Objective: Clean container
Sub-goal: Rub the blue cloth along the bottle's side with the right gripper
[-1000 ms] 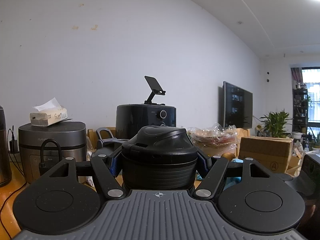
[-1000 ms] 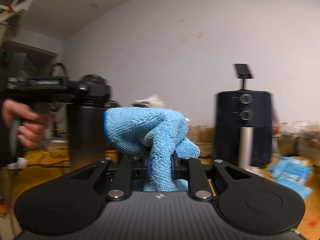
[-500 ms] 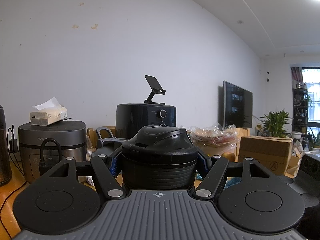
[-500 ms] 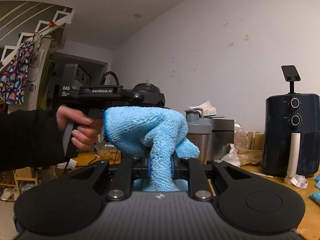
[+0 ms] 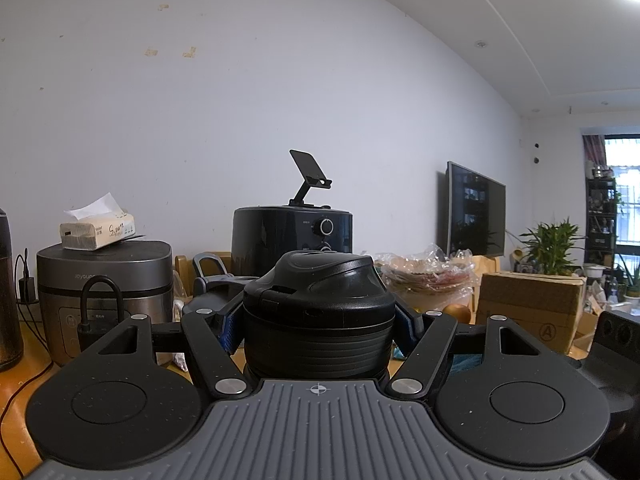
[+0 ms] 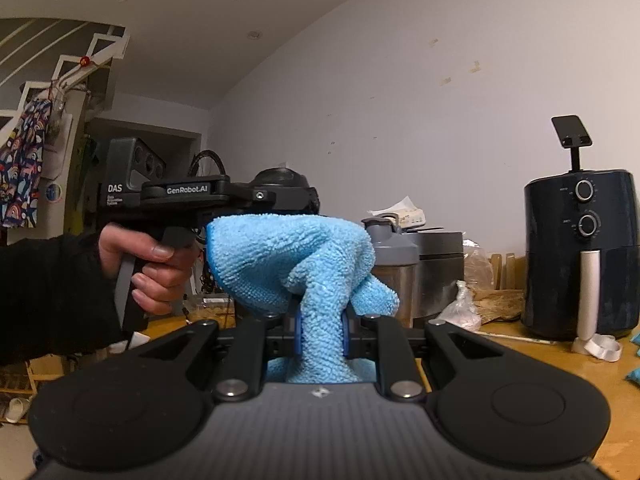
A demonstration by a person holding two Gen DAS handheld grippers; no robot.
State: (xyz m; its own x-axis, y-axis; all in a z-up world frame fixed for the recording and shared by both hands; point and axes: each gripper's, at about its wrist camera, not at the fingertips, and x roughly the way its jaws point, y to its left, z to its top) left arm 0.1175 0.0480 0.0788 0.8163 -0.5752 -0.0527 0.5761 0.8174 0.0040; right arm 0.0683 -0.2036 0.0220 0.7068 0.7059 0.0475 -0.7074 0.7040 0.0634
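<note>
The right gripper (image 6: 319,334) pinches a blue microfibre cloth (image 6: 296,264) at frame centre; behind it, the left gripper (image 6: 296,200) grips a black bottle lid (image 6: 282,178).

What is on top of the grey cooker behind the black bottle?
A tissue pack lies on the cooker, one tissue sticking up. In the right view the blue cloth and a grey shaker hide most of the cooker.

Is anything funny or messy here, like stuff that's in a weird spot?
A few things. A tissue pack lies crooked on top of the rice cooker, and a phone stand perches on the air fryer. Nothing looks spilled or broken. The black bottle sits upright in the left tongs.
</note>
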